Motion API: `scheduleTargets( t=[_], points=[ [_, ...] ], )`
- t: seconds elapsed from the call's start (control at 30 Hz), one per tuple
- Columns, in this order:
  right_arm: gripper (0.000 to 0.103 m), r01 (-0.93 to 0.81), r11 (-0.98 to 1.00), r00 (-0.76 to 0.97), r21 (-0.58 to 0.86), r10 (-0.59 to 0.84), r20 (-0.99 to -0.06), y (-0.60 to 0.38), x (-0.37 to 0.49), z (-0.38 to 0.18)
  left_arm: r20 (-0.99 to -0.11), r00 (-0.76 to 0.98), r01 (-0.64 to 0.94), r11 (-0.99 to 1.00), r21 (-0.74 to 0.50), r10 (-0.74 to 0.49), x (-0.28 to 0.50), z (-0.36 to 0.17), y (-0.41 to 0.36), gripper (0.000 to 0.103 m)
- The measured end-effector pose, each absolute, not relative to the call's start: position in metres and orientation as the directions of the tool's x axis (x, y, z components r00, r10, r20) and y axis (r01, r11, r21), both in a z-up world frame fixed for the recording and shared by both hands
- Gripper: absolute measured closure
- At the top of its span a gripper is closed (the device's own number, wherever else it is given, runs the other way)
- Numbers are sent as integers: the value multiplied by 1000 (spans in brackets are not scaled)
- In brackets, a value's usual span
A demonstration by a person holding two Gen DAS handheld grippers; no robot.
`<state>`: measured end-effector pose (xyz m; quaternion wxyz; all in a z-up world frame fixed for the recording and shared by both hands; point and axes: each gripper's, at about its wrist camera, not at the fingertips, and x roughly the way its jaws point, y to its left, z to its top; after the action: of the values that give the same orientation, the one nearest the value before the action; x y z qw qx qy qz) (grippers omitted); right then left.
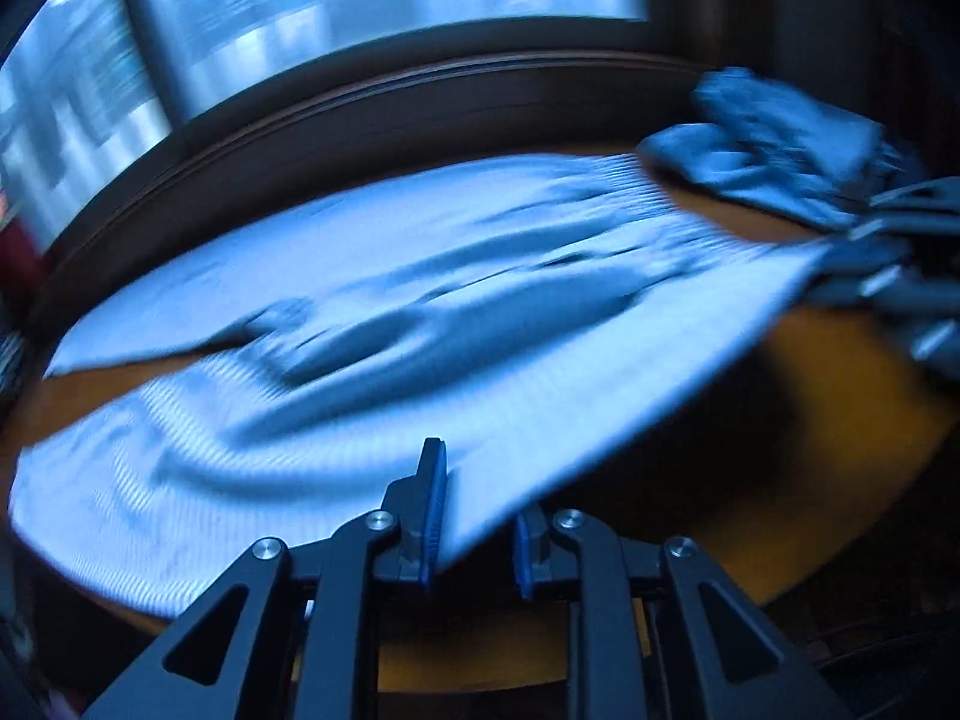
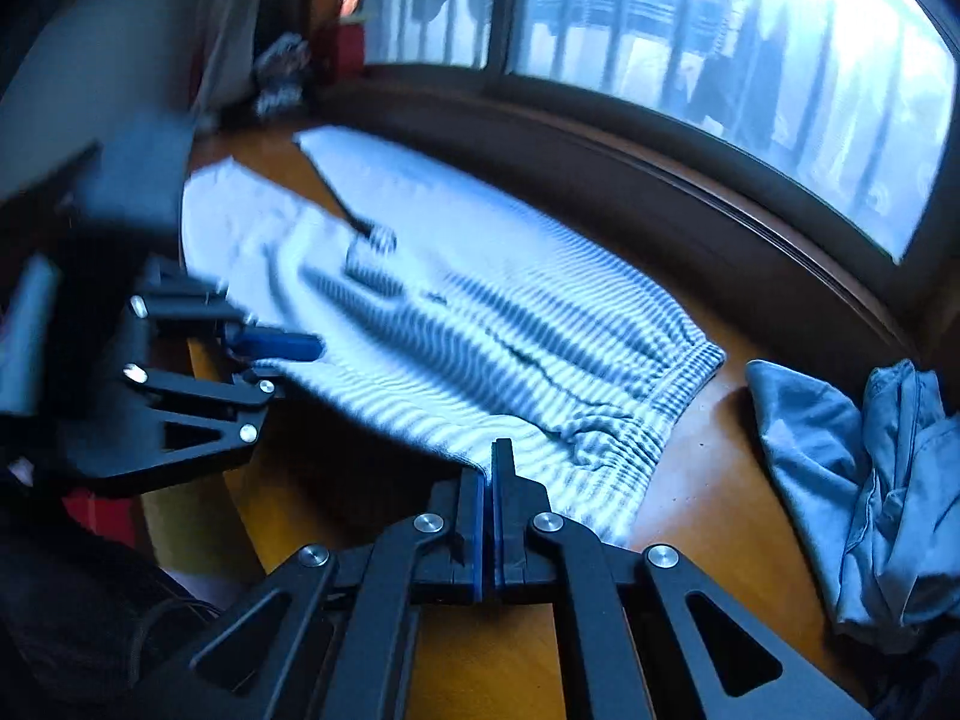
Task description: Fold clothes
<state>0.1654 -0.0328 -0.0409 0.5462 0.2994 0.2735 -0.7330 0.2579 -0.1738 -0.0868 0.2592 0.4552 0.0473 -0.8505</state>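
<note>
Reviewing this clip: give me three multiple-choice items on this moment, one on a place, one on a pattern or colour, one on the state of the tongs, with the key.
1. Where does the crumpled plain blue garment lie?
A. on the wooden table, beyond the striped garment's waistband
B. on the window sill
C. in the left tongs

2. What pattern has the garment held at its near edge?
A. plain red
B. fine blue and white stripes
C. large checks

3. How do the right tongs stand?
A. wide open above the table
B. out of view
C. shut on the striped garment's edge

Key: 1 A, it rests apart on bare wood to the right; 2 B, stripes run across the cloth; 3 C, the blue pads meet with the cloth's edge running in between them. The left tongs also hold cloth.
</note>
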Motion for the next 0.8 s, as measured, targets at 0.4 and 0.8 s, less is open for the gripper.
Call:
scheduleTargets(
  t=[0.4, 0.8],
  points=[
    [101, 955, -293, -219, -36, -623, -751, -38, 164, -32, -805, -372, 669, -734, 113, -463, 332, -97, -247, 91],
    [101, 952, -304, -166, 37, -616, -770, -28, 162, -34, -791, -381, 610, -773, 173, -478, 366, -51, -220, 101]
  ],
)
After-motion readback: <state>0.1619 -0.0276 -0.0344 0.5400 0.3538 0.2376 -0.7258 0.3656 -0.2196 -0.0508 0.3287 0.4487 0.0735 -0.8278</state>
